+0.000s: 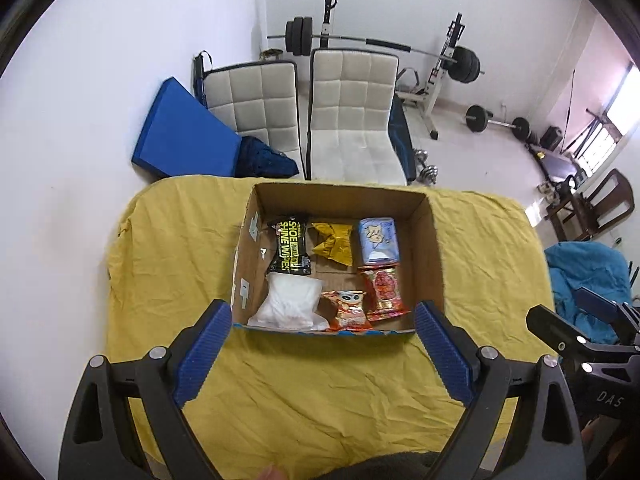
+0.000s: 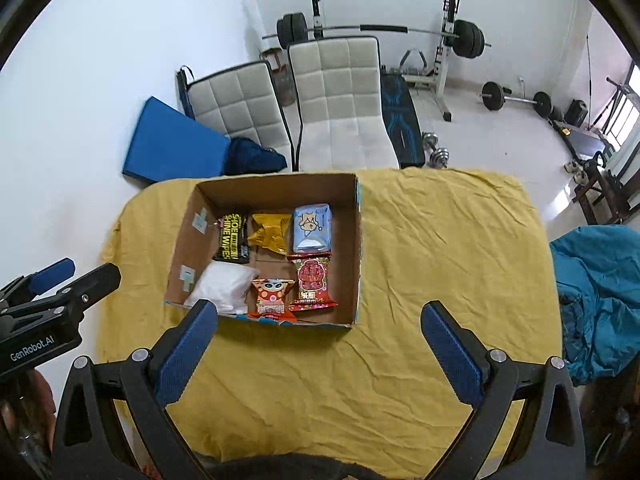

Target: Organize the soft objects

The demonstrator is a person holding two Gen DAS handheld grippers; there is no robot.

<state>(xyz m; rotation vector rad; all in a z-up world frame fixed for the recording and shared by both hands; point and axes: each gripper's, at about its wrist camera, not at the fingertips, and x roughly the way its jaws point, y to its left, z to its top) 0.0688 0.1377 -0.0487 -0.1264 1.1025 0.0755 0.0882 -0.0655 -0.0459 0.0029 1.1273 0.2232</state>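
A cardboard box (image 1: 434, 240) (image 2: 356, 248) stands on the yellow-covered table (image 1: 300, 392) (image 2: 440, 248). Inside lie a black shoe-wipes pack (image 1: 290, 245) (image 2: 234, 242), a yellow pouch (image 1: 333, 243) (image 2: 269, 232), a light blue pack (image 1: 378, 240) (image 2: 312, 228), a white bag (image 1: 290, 300) (image 2: 224, 286), an orange snack bag (image 1: 348, 310) (image 2: 272, 298) and a red snack bag (image 1: 384, 292) (image 2: 312, 282). My left gripper (image 1: 323, 316) is open and empty, just in front of the box. My right gripper (image 2: 320, 316) is open and empty, over the box's near right corner.
Two white padded chairs (image 1: 352, 120) (image 2: 340, 104) stand behind the table, with a blue mat (image 1: 180, 132) and weight equipment (image 1: 440, 64) beyond. A teal cloth (image 2: 596, 292) lies at the right of the table.
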